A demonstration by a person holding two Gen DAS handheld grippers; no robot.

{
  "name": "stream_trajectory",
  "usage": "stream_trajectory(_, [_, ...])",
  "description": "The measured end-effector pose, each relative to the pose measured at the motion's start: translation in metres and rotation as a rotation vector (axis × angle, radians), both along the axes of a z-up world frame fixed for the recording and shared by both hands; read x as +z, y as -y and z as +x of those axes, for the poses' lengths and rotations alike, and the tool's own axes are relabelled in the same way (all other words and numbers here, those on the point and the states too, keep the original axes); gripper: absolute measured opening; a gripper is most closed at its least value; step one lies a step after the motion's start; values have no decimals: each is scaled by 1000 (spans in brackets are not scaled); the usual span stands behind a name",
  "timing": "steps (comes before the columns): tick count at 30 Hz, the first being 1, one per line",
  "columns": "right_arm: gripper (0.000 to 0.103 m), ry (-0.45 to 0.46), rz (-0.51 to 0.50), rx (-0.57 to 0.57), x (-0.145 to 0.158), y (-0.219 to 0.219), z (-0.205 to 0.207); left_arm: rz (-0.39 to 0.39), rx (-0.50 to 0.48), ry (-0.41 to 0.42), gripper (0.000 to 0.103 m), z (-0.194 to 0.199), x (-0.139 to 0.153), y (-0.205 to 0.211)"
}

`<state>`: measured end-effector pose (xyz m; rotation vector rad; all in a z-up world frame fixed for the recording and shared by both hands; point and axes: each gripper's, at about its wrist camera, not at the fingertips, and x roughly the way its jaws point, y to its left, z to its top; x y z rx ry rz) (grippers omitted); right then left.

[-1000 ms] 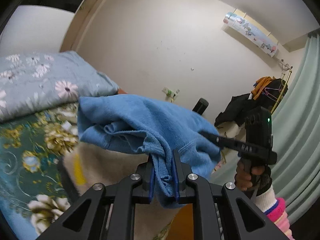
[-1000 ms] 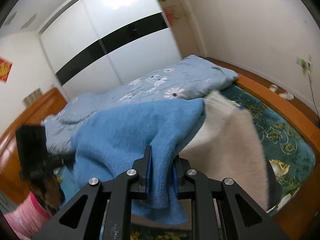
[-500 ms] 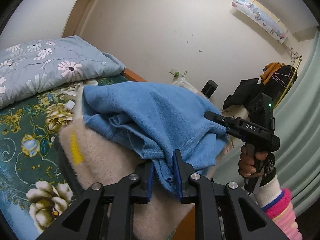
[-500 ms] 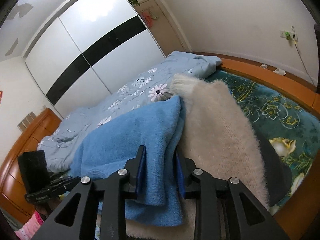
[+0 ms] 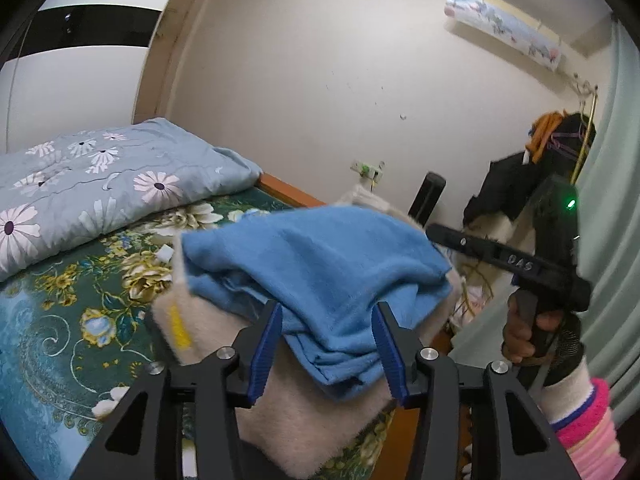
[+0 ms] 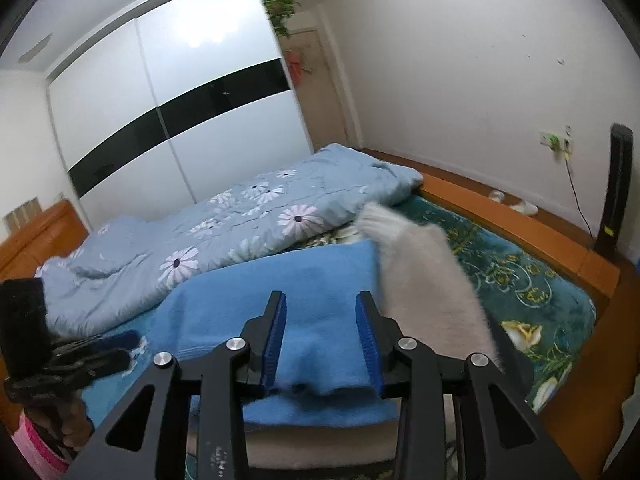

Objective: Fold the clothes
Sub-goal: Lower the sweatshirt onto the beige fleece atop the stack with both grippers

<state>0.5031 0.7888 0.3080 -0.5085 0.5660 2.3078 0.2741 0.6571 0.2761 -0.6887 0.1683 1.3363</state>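
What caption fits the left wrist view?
Left gripper opening around folded blue garment atop cream fleece on bed.

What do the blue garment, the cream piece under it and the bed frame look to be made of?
Blue garment: soft fleece or terry-like knit, going by its matte, napped surface. Cream piece: plush, long-pile fabric with fuzzy edges, possibly faux fur. Bed frame: apparently wood, orange-brown, smooth with a slight sheen.

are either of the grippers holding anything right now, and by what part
Nothing is held. Both the left gripper and the right gripper have jaws opening, pads clear of the blue garment, whose edge lies between them on the cream garment.
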Motion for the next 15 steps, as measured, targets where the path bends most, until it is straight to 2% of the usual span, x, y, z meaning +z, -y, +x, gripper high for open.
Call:
stream_trajectory(5, [41,92,15,33,-12,15,-15,-48,-7,3,51,3,-13,-5])
stream_trajectory(9, [41,75,60,-6,-13,41,-9,-36,-6,-12,53,3,-11,9])
stream_trajectory(13, [49,75,139,-1,-22,85,-12,-16,3,-53,58,8,-13,29])
stream_trajectory(15, [57,81,152,1,-31,104,-14,-12,7,-72,58,11,-17,39])
